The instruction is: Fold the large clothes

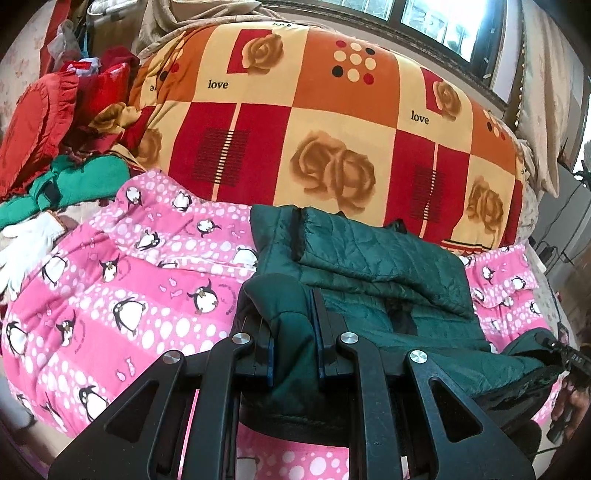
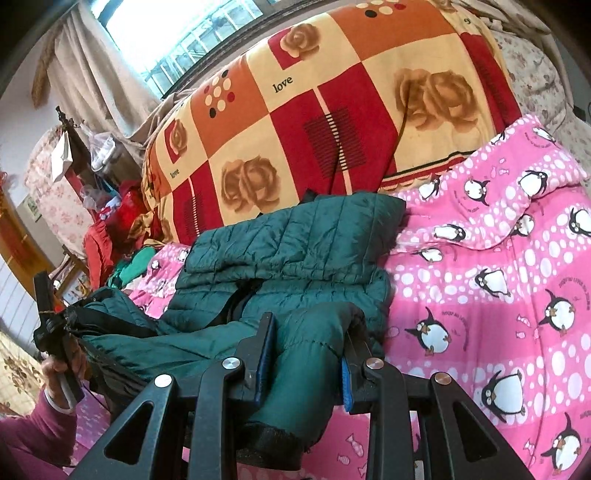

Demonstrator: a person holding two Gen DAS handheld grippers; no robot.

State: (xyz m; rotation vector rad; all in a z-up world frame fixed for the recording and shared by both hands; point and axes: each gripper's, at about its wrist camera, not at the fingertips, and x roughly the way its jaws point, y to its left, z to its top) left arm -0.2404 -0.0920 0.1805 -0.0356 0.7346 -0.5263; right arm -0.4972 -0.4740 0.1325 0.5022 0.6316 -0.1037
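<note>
A dark green quilted jacket (image 1: 373, 258) lies partly folded on the pink penguin blanket (image 1: 122, 295). My left gripper (image 1: 293, 332) is shut on a bunched fold of the jacket at its near left corner. In the right wrist view the jacket (image 2: 295, 243) lies in the middle, and my right gripper (image 2: 308, 354) is shut on its near right corner. The left gripper also shows in the right wrist view (image 2: 55, 325), at the far left, clamped on the jacket's edge. The right gripper shows at the right edge of the left wrist view (image 1: 565, 358).
A big folded quilt (image 1: 332, 122) with roses and red squares stands behind the jacket. Red and green clothes (image 1: 66, 147) are piled at the back left, with a white glove (image 1: 29, 240). A window (image 2: 177, 33) and curtains are behind.
</note>
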